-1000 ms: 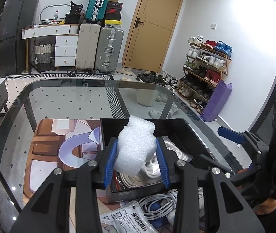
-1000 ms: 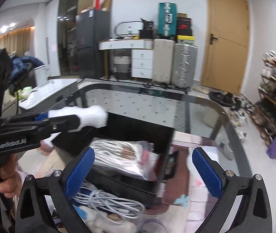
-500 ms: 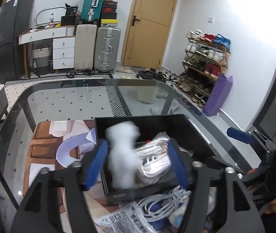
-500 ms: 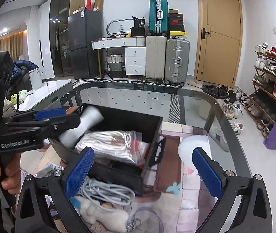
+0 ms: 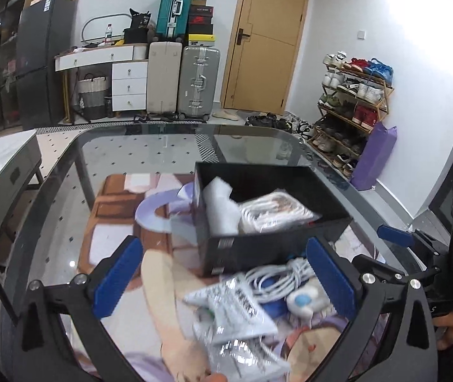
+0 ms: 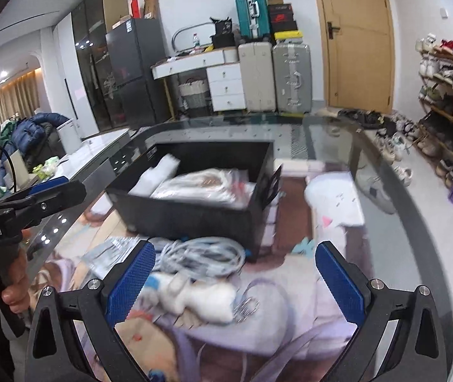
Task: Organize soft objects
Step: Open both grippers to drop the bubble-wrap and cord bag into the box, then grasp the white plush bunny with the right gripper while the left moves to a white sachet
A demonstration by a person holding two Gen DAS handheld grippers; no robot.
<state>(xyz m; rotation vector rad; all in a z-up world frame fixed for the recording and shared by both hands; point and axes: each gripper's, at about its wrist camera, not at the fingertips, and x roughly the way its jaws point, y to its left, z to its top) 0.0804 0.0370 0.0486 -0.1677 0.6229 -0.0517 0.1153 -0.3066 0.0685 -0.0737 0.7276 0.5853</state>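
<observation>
A white foam piece (image 5: 220,205) lies in the left end of the black box (image 5: 267,248), beside a bag of white cables (image 5: 274,215). The foam (image 6: 158,175) and box (image 6: 194,216) also show in the right wrist view. My left gripper (image 5: 223,278) is open and empty, pulled back in front of the box, over a printed plastic bag (image 5: 236,312) and a white cable coil (image 5: 277,278). My right gripper (image 6: 234,281) is open and empty, above a white plush toy (image 6: 201,296) and a cable bundle (image 6: 201,254).
The box stands on a glass table (image 5: 124,152) covered by a printed mat (image 6: 290,334). A white and blue device (image 5: 304,300) lies by the cables. The left gripper (image 6: 35,194) shows at the left in the right wrist view. Suitcases, a door and a shoe rack stand behind.
My left gripper opened and let go of the foam piece, which dropped into the box's left end. The left gripper then drew back toward me. The right gripper lowered toward the plush toy.
</observation>
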